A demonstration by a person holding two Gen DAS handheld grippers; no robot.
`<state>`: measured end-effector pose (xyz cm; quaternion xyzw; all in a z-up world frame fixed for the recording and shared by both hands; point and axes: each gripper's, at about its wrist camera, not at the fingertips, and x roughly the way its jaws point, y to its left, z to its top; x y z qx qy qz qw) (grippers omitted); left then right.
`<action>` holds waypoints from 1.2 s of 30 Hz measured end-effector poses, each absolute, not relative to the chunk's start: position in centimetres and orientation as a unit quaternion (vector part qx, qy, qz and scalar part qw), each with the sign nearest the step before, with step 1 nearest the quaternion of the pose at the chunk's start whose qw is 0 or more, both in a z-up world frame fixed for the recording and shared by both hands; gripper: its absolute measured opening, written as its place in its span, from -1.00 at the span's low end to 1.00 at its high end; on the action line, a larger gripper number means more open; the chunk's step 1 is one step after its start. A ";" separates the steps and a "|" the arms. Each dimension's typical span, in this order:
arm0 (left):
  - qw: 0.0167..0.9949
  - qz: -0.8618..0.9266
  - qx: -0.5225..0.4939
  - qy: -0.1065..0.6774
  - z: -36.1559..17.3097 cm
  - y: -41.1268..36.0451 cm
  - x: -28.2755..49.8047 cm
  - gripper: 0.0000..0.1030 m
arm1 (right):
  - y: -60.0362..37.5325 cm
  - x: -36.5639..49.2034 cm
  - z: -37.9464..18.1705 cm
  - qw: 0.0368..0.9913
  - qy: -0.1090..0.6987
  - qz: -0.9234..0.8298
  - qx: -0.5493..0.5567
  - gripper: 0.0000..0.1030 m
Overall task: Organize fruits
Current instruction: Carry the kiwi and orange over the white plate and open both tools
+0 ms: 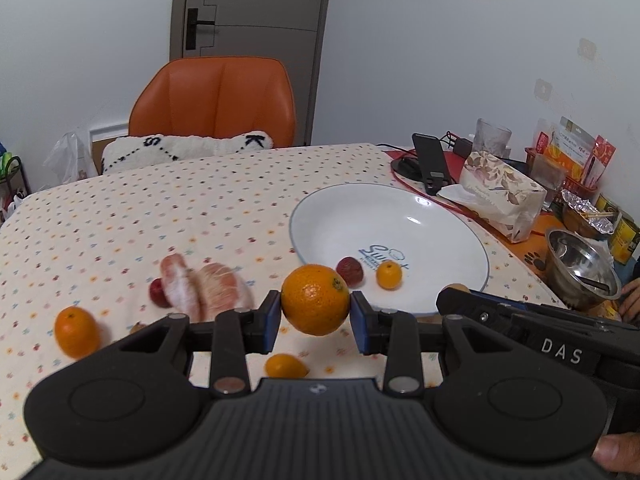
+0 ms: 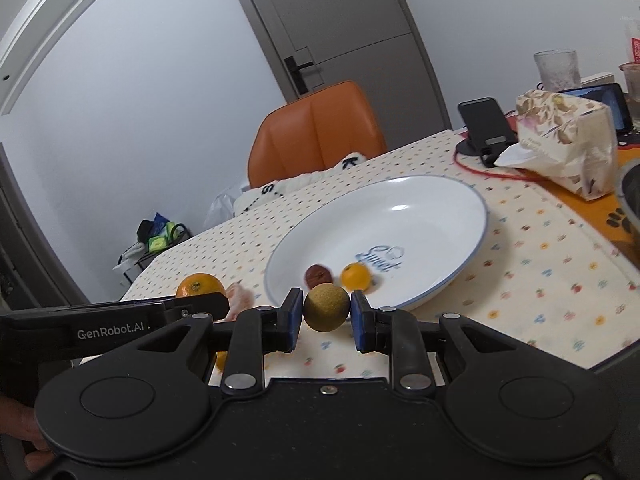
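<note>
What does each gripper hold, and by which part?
The left gripper clamps an orange across its sides. The right gripper clamps a small brownish round fruit across its sides.

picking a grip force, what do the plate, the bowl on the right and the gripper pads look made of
Plate: likely glazed ceramic, white and glossy with sharp light glints and a printed blue logo. Bowl: metal, probably stainless steel, with a grey brushed sheen and reflections. Pads: blue, matte, probably rubber or soft plastic, though the look leaves it open.

Orange chair w/ grey door behind, white walls.
</note>
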<state>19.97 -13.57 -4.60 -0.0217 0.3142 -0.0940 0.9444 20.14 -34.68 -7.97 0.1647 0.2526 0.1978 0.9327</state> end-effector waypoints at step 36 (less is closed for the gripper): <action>0.946 -0.070 -0.017 0.317 -4.9 -12.6 22.5 0.28 | -34.4 21.7 -8.5 0.939 0.251 0.165 0.170 -0.06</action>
